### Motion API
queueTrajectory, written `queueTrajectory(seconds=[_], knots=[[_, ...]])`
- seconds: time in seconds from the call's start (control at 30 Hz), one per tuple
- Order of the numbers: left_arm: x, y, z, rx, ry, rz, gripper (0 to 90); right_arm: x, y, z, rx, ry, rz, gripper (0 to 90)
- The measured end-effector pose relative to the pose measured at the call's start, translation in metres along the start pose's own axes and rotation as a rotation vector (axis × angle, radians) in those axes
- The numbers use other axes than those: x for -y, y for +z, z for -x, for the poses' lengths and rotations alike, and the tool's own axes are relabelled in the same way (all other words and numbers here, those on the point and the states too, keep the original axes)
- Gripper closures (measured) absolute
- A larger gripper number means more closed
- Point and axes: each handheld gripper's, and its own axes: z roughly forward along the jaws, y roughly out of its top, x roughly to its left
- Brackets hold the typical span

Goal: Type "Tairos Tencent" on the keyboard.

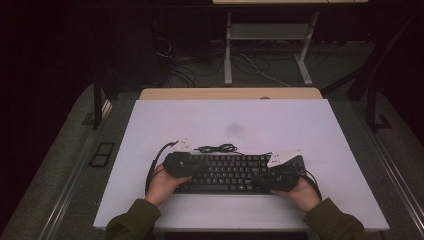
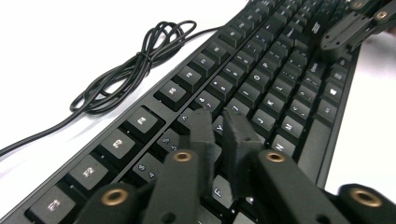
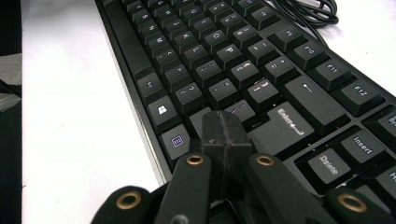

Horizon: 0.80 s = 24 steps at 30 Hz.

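Observation:
A black keyboard lies near the front of the white tabletop, its thin black cable bunched just behind it. My left gripper hovers over the keyboard's left end. In the left gripper view its jaws stand a narrow slit apart above the number and letter keys, with nothing between them. My right gripper is over the right end. In the right gripper view its jaws are pressed together, empty, just above the keys beside Enter. The right gripper also appears far off in the left gripper view.
The coiled cable lies on the table beyond the function-key row. A wooden desk edge borders the tabletop at the back. Beyond it, a white desk frame and loose cables sit on the dark floor.

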Motion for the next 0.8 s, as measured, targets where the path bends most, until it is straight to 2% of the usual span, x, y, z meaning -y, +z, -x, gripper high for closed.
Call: queueTrajectory(seconds=[0.17, 0.27, 0.53, 0.67, 0.8], knots=[[0.002, -0.006, 0.001, 0.006, -0.002, 0.030, 64.7, -0.001, 0.000, 0.000, 0.002, -0.006, -0.002, 89.2], [0.003, -0.008, 0.003, -0.004, -0.002, 0.043, 53.4, -0.002, -0.001, 0.000, 0.005, -0.007, -0.004, 89.2], [0.006, -0.012, 0.003, -0.020, 0.003, 0.053, 28.5, -0.004, -0.005, 0.001, 0.001, -0.004, 0.023, 89.1], [0.008, -0.016, 0.003, -0.027, -0.002, 0.064, 21.7, -0.006, -0.009, 0.000, -0.007, -0.001, 0.054, 86.0], [0.011, -0.021, 0.003, -0.030, -0.002, 0.066, 20.1, -0.008, -0.011, 0.002, -0.011, 0.015, 0.083, 78.7]])
